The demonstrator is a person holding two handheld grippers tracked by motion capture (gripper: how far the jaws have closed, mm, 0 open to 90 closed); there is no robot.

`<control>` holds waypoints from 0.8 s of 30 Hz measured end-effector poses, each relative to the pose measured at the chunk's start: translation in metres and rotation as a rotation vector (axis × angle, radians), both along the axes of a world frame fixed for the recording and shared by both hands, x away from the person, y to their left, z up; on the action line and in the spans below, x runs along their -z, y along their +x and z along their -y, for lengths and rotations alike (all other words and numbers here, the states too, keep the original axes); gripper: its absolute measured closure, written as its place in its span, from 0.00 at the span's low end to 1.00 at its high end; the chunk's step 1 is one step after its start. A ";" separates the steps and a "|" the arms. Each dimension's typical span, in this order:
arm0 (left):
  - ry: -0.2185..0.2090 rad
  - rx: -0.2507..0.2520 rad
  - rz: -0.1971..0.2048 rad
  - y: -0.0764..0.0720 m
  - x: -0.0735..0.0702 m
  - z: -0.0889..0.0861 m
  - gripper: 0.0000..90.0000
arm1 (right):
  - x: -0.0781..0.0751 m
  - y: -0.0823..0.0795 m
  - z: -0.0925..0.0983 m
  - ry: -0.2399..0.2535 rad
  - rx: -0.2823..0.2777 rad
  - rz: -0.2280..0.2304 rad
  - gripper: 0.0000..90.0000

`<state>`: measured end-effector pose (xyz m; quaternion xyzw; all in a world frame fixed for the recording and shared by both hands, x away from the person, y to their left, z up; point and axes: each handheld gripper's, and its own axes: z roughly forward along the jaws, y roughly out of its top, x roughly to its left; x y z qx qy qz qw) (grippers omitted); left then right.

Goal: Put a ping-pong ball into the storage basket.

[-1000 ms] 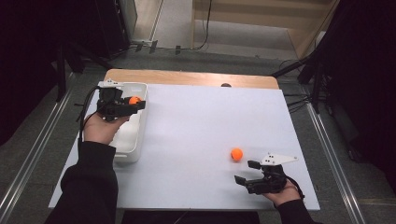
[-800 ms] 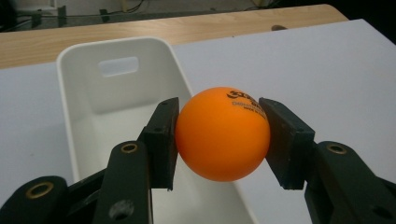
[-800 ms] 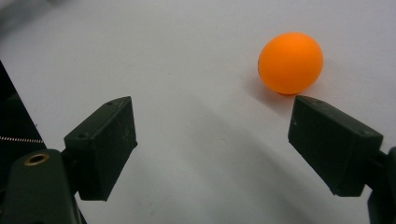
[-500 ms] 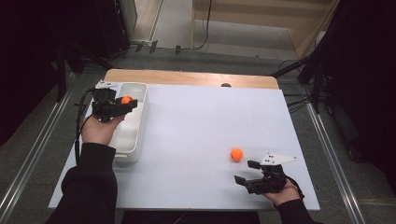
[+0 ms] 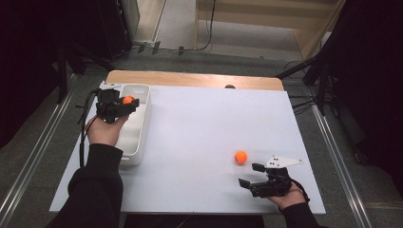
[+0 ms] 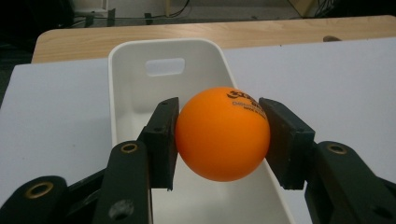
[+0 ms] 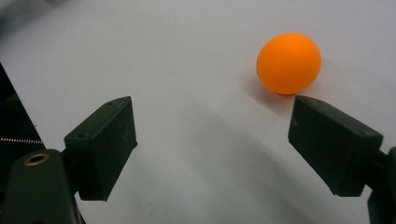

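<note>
Near edge: right gripper (image 5: 251, 175), jaws wide apart and empty, resting on the white counter (image 5: 204, 142) with a loose orange ball (image 5: 241, 156) just beyond it. Mid-left: left gripper (image 5: 127, 103), clamped on a second orange ball (image 6: 222, 133), has carried it further along above the white bin (image 5: 138, 137) over the last second; release looks due next. Far: bare wooden counter edge (image 5: 190, 78), grey floor, dark surroundings.
</note>
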<state>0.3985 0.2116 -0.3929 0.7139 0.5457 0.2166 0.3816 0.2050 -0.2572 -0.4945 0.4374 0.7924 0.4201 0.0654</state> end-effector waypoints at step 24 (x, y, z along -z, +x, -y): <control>0.017 -0.033 -0.029 0.018 0.019 0.006 0.57 | 0.000 0.000 0.001 -0.004 -0.003 0.004 0.15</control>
